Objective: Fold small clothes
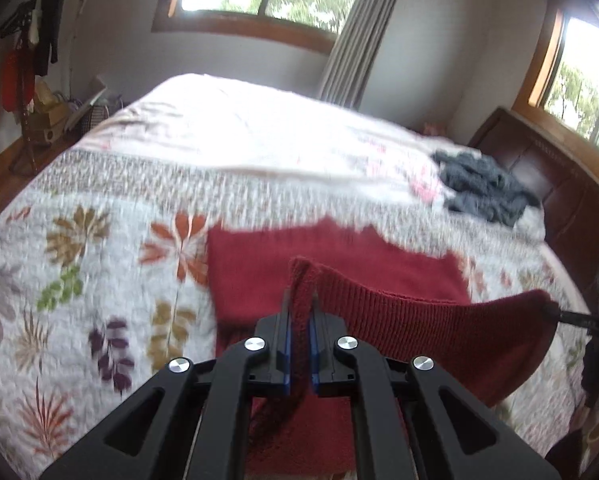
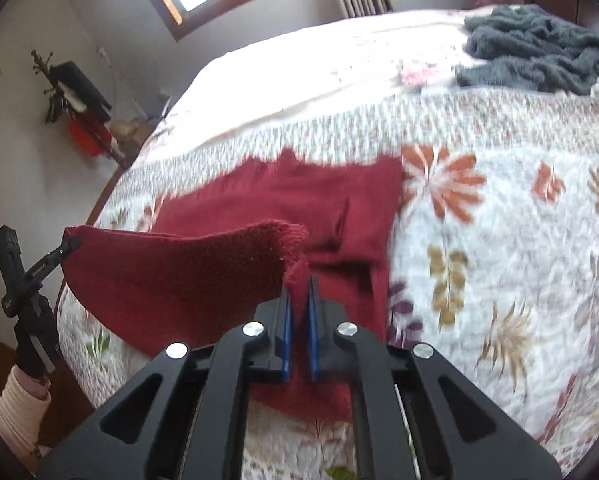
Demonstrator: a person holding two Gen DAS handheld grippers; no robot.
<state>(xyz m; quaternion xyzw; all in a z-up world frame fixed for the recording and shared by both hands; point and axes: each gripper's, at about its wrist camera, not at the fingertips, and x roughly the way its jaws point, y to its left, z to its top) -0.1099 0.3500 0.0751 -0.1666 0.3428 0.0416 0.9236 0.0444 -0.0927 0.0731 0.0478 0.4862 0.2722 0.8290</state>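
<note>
— Red knit garment (image 1: 339, 272): where does it lie?
— On the floral quilt (image 1: 99, 260), hem lifted; left claw (image 1: 301, 312) and right claw (image 2: 298, 292) each pinch a corner. Grey clothes (image 2: 535, 56) lie well apart.

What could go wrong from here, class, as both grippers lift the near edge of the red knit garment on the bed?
1. The left gripper pinches only a corner of the red garment; it may slip free.
2. The lifted edge sags between it and the right gripper, so the fold may land crooked.
</note>
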